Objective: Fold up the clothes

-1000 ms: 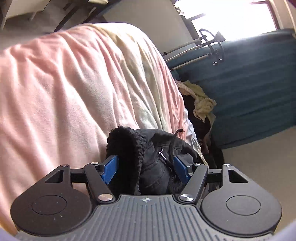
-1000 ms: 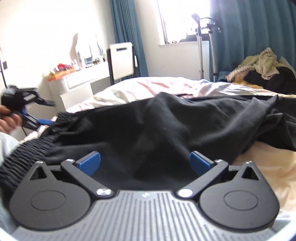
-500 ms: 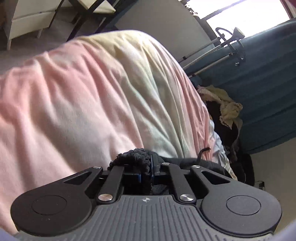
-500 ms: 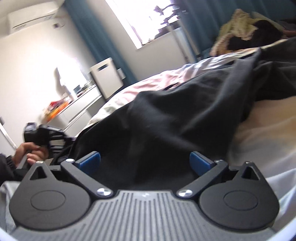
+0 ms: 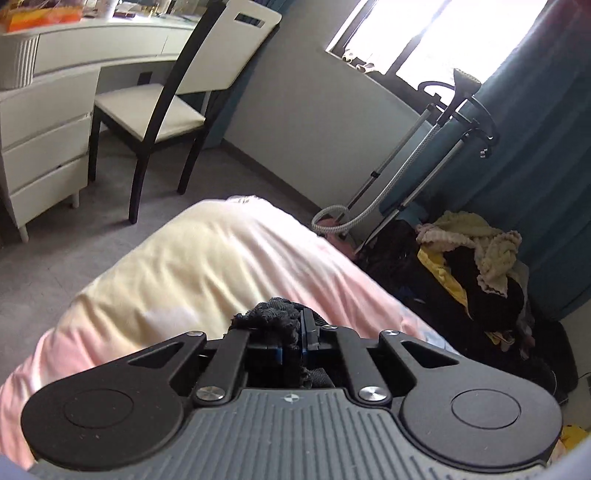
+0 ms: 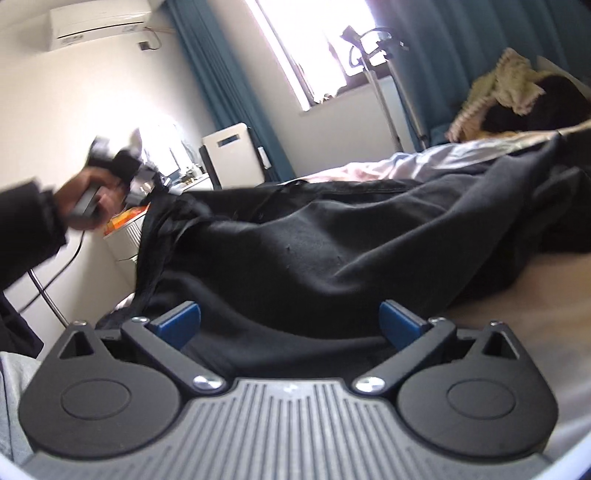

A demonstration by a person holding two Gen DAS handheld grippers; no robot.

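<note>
A black garment (image 6: 332, 251) lies spread over the pink and cream bed cover (image 6: 546, 288). My left gripper (image 5: 293, 345) is shut on the garment's ribbed knit edge (image 5: 273, 314) and holds it lifted above the bed cover (image 5: 207, 266). In the right wrist view the left gripper (image 6: 147, 177) shows at the far left, held in a hand, with the cloth hanging from it. My right gripper (image 6: 290, 325) is open, its blue pads (image 6: 177, 319) spread on either side of the garment's near part, low over the bed.
A white chair (image 5: 177, 92) and white drawers (image 5: 40, 140) stand on the grey floor beyond the bed. A garment steamer stand (image 5: 417, 162) and a pile of clothes (image 5: 476, 266) sit by the teal curtain (image 5: 535, 177). An air conditioner (image 6: 99, 18) hangs on the wall.
My left gripper closed on the ribbed edge and has lifted it up and back, pulling the cloth taut. My right gripper stays open and has tilted.
</note>
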